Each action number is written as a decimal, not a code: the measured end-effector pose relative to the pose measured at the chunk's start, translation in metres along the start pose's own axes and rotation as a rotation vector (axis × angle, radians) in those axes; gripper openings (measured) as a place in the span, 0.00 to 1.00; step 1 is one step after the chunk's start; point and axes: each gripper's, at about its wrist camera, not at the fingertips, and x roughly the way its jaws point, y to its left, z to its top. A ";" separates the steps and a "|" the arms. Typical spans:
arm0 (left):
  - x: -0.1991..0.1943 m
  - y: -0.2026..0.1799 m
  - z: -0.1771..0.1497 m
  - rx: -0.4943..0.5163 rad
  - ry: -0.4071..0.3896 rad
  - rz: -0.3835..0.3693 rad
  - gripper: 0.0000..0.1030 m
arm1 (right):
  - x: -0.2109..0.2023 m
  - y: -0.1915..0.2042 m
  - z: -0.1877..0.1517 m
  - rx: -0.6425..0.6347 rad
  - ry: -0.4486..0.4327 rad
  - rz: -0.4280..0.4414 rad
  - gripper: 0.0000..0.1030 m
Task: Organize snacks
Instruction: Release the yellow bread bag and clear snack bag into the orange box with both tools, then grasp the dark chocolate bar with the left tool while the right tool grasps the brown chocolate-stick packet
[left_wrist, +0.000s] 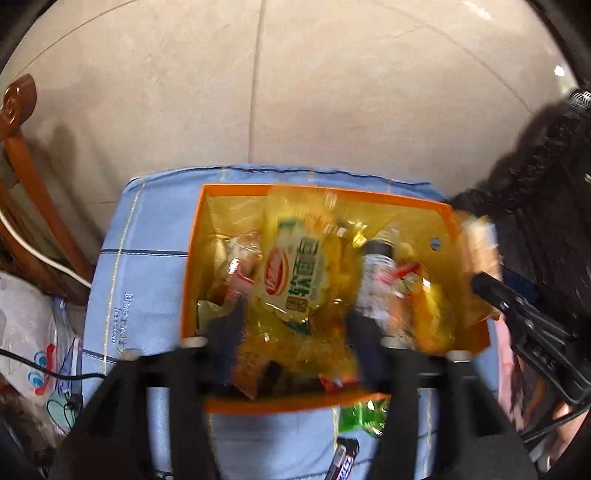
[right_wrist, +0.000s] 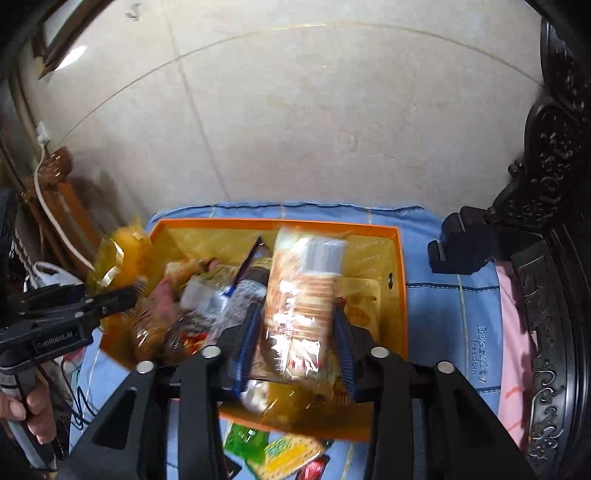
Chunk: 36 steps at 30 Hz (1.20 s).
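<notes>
On blue cloth (left_wrist: 147, 258): orange box (left_wrist: 448, 218) sitting, snacks piled inside.
Left gripper (left_wrist: 295, 321): fingers standing wide apart above yellow bread bag (left_wrist: 291, 273), not pinching it.
Right gripper (right_wrist: 299, 343): fingers flanking cracker pack (right_wrist: 299, 295) over the box; contact blurred, cannot tell.
Outside box: green packet (left_wrist: 360, 417), chocolate bar (left_wrist: 343, 459) lying near the front.

Beige tiled floor (left_wrist: 332, 92); dark carved furniture (right_wrist: 554, 155), perhaps bedframe.
</notes>
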 end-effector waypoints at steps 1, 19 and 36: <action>-0.002 0.002 0.000 -0.019 -0.026 0.050 0.95 | -0.001 -0.005 -0.001 0.029 -0.007 -0.036 0.71; -0.007 0.001 -0.136 0.052 0.109 0.004 0.94 | -0.040 -0.016 -0.161 0.154 0.127 0.034 0.80; 0.042 -0.039 -0.227 0.109 0.332 0.027 0.79 | -0.048 -0.010 -0.241 0.168 0.251 0.040 0.80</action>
